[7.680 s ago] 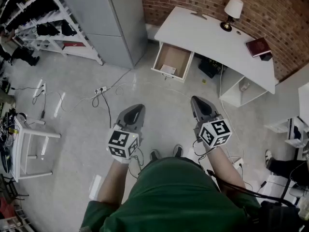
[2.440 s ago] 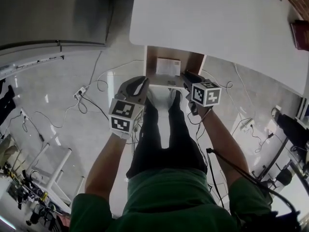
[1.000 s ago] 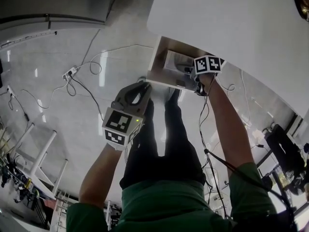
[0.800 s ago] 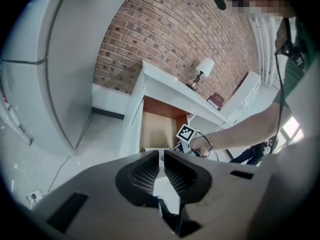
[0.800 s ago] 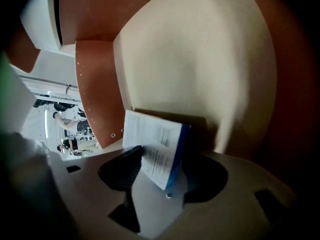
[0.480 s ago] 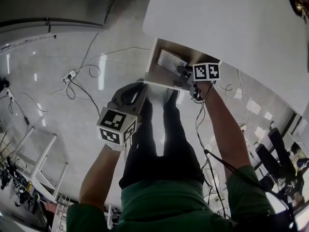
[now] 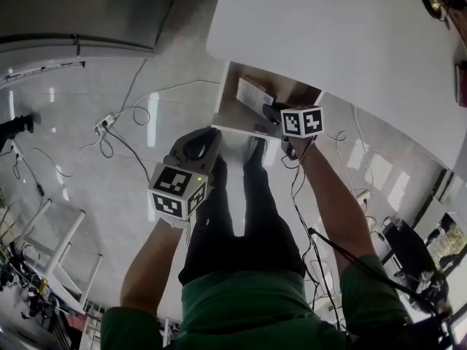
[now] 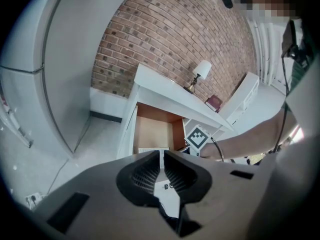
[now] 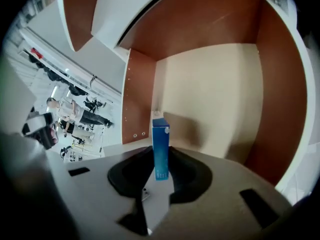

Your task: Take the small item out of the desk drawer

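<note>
Gripping a small blue box (image 9: 160, 134), the right gripper (image 9: 160, 158) has its jaws closed on the box's two broad faces. They have just been closing, and the box now sits pinched between the pads. In the right gripper view the box stands on end, its lower part in the grip and its upper part sticking out past the fingertips. Behind it lies the open drawer (image 9: 210, 94), with a beige floor and brown side walls, and the box casts a shadow on that floor. Whether the box is clear of the floor cannot be told.

In the head view the box shows a pale face, tilted, over the drawer opening and just ahead of the right gripper. The drawer juts out from under a white desk (image 7: 328, 42).

The left gripper (image 8: 162, 156) is well apart from the drawer, nearer the person, with its jaws drawn together to a thin slit and nothing between them. It points towards the drawer front.

Farther out, a lamp (image 8: 201, 71) and a dark red book (image 8: 214, 103) sit on the desk against a brick wall (image 8: 165, 34). A grey cabinet (image 7: 80, 13) stands left of the desk, and cables (image 7: 117, 133) trail over the pale floor (image 7: 73, 188).
</note>
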Demonstrator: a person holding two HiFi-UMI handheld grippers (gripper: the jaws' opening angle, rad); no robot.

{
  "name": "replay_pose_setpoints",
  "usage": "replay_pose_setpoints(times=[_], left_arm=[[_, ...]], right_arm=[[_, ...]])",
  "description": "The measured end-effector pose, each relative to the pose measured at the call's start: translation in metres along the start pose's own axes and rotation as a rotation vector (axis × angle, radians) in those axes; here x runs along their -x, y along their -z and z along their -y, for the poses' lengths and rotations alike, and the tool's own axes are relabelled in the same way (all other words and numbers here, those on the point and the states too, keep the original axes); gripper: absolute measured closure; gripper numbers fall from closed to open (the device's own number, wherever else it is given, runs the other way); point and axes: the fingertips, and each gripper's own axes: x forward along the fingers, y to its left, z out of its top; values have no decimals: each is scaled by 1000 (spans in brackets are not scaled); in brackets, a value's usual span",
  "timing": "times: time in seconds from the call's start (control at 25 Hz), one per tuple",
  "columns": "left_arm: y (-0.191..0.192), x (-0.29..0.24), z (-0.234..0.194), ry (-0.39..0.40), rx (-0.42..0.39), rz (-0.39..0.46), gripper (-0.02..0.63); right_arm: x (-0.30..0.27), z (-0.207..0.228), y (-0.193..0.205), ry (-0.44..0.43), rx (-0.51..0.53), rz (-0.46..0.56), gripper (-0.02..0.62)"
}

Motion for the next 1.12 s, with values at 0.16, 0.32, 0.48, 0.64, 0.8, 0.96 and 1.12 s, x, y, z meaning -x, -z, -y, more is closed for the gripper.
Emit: replay_pose_setpoints(times=[0.16, 0.32, 0.48, 0.64, 0.8, 0.96, 1.12], left_arm=[[-4, 5, 6, -3, -4, 8, 591], [-10, 11, 14, -7, -12, 18, 591], [-18, 21, 23, -14, -25, 25, 591], [-27, 34, 33, -19, -46, 31, 591], [-43, 40, 42, -13, -84, 43, 591], [-55, 51, 53, -18, -88, 55, 591], [-70, 59, 64, -23, -109, 78, 591]], right_arm=[[15, -10, -8, 27, 44, 24, 506], [31, -18, -12, 18, 47, 57, 505], [55, -29, -14, 24, 48, 94, 505], [80, -52, -14, 4, 68, 124, 505], [109, -74, -23, -2, 99, 183, 505], [138, -97, -25, -10, 114, 228, 506], [169, -114, -34, -8, 167, 276, 506]])
